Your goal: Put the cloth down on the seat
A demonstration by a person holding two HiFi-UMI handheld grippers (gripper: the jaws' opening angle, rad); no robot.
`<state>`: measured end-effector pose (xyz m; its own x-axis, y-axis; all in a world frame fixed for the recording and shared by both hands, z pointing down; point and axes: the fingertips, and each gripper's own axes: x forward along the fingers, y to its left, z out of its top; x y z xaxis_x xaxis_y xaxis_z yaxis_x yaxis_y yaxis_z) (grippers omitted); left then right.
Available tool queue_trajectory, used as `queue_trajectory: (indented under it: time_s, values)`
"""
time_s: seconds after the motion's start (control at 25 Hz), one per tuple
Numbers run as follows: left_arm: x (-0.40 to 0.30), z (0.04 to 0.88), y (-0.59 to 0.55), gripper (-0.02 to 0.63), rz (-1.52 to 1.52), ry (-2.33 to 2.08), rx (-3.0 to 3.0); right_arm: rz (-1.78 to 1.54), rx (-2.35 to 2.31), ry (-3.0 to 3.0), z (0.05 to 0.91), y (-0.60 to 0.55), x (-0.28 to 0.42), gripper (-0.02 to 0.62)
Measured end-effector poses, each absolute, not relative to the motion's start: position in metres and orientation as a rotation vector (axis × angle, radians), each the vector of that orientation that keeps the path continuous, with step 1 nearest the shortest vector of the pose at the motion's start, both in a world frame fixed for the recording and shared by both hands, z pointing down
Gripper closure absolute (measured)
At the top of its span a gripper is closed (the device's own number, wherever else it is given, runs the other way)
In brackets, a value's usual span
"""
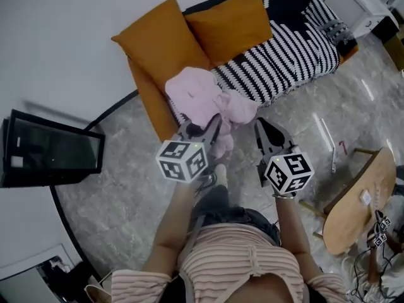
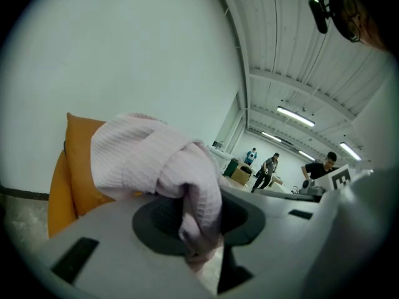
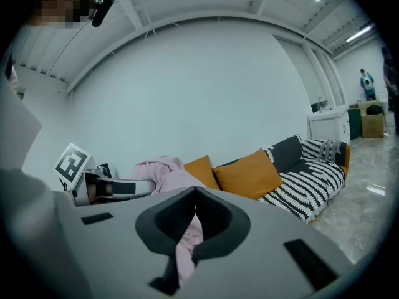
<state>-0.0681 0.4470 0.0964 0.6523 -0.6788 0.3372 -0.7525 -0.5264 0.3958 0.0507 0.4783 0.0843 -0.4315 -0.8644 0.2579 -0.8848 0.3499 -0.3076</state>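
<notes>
The pink cloth [image 1: 199,90] hangs bunched in the air over the near left end of the sofa seat [image 1: 284,55], which has a black-and-white striped throw. My left gripper [image 1: 213,125] is shut on the cloth [image 2: 156,161], which spills over its jaws [image 2: 199,229]. The right gripper [image 1: 259,124] is at the cloth's right lobe. Its jaws [image 3: 195,195] are closed to a thin line, with pink cloth [image 3: 163,170] running up to them and hanging beneath. Two orange cushions [image 1: 164,40] [image 1: 227,24] lean at the sofa's back.
A black screen [image 1: 53,150] stands on the floor to the left. A round wooden table [image 1: 360,201] is at the right, and a white cabinet [image 1: 360,2] sits beyond the sofa. People [image 2: 268,170] stand far off in the hall. The floor is grey marble.
</notes>
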Motion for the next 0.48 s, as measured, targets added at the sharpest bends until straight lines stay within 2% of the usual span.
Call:
queue_trajectory:
  time_s: [0.48]
  values:
    - [-0.073,0.111,0.359,0.494,0.197,-1.052,2.347,0.671,1.699,-2.46,0.094,0.396,0.049,0.586]
